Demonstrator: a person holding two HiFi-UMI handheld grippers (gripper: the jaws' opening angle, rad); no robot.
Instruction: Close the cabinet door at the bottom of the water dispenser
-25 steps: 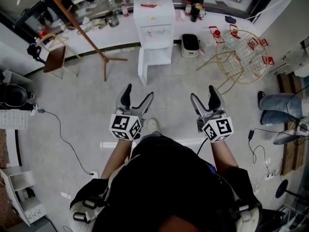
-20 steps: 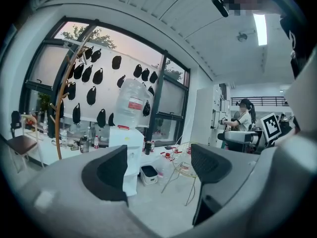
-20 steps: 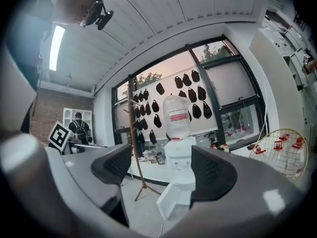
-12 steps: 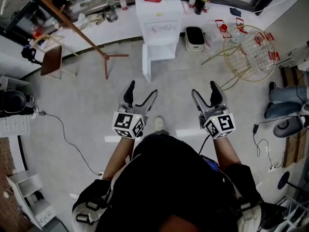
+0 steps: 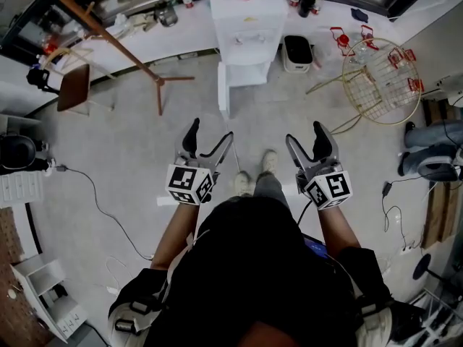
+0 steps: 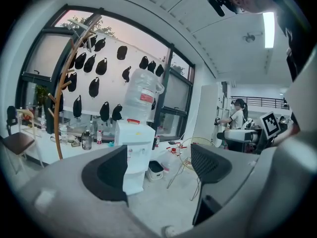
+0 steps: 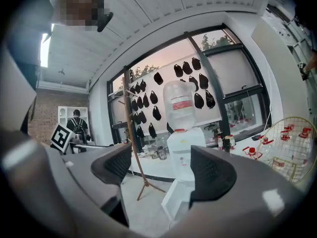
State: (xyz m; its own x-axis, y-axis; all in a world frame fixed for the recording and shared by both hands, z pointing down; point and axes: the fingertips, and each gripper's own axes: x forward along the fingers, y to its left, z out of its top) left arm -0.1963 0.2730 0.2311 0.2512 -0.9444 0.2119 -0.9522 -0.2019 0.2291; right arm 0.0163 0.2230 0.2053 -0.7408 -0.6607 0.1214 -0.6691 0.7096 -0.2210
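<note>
The water dispenser (image 5: 246, 22) is seen standing against the far wall, near the middle of the head view, with a large clear bottle (image 7: 179, 102) upended on its top. The cabinet door (image 5: 223, 97) at its bottom is swung open: it is attached at the left edge of the base and projects toward the near side over the floor, so the lower compartment is left exposed. The left gripper (image 5: 210, 134) and the right gripper (image 5: 304, 137) are held side by side over the grey floor, on the near side of the dispenser and well apart from it, with neither touching the door. The jaws of the left gripper are spread wide and nothing is held between them; only the distant dispenser is framed in the gap. The jaws of the right gripper are likewise wide apart and empty, with the dispenser and its open door seen beyond them. A small white bin (image 5: 297, 53) is placed just to the right of the dispenser, a gold wire rack (image 5: 381, 79) stands further right, and a wooden coat stand (image 5: 108, 36) rises to the left.
</note>
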